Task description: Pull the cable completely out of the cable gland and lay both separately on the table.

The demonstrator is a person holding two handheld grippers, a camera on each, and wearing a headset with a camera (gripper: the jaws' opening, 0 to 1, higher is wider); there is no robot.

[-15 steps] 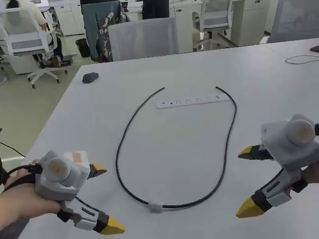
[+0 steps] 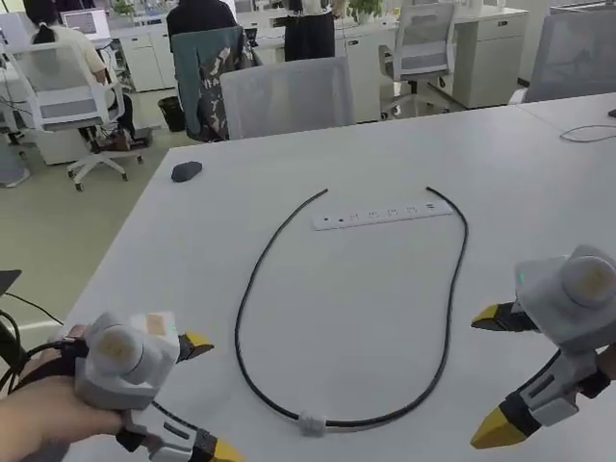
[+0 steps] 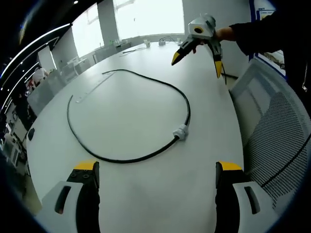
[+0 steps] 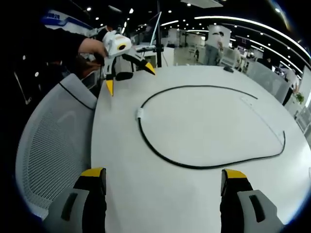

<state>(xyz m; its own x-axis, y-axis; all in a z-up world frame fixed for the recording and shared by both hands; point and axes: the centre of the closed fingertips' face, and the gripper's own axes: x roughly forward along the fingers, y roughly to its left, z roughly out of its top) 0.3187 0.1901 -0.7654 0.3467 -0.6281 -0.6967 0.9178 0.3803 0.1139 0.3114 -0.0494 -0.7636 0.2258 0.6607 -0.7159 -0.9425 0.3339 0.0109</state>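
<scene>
Cable (image 2: 239,308) lies looped on table (image 2: 346,308), light and limp, probably drags. Small hard cable gland (image 2: 312,423) sits at loop's 6 o'clock. Pinch gland, grab cable just beside it. Left gripper (image 2: 208,397) and right gripper (image 2: 489,372) both spread wide, empty.

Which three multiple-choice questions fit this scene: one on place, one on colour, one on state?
1. Where is the cable gland? A. on the near bend of the cable; B. in a drawer; C. on a shelf.
2. What colour is the cable? A. white; B. black; C. red.
3. How are the left gripper and right gripper? A. both open, empty; B. both shut; C. left shut on the cable.
Answers: 1 A, it sits on that bend; 2 B, dark against the white table; 3 A, fingers spread, nothing between.
</scene>
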